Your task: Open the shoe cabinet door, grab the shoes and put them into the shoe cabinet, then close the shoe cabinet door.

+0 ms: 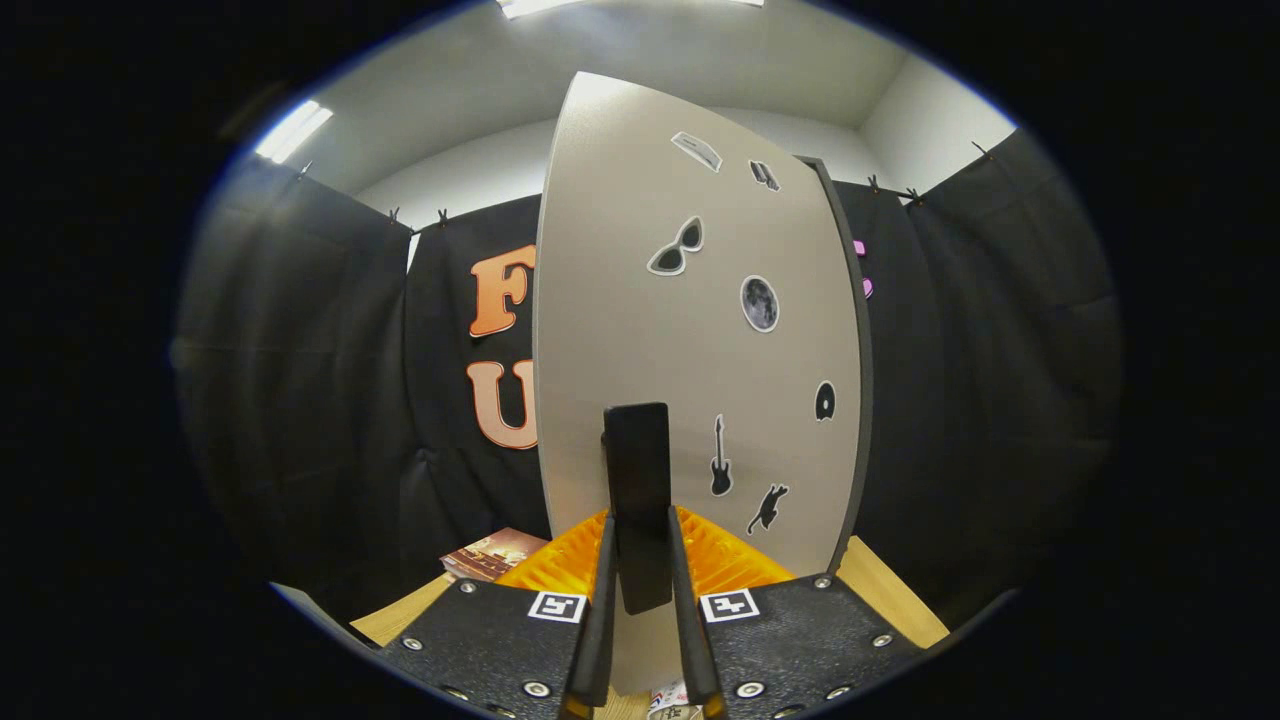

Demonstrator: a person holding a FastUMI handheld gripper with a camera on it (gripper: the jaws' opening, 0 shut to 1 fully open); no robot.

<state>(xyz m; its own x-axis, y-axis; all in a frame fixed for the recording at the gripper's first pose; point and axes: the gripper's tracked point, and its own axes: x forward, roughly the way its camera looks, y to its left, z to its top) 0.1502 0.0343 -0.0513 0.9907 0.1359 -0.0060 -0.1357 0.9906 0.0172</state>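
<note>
Cabinet door (690,330): pale grey panel with stickers, upright, directly ahead of the claw, dark edge on its far side.
Tabletop (880,590): light wood, beneath the door.
Claw (640,600): fingers narrow, both pressing the sides of the black handle.
Handle (637,480): black upright bar on the door's lower part, between the fingers.
Booklet (490,553): lying on the tabletop beside the door.

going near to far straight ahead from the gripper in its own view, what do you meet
gripper fingers closed on the black door handle → beige cabinet door with stickers → black cloth wall → white wall
</note>
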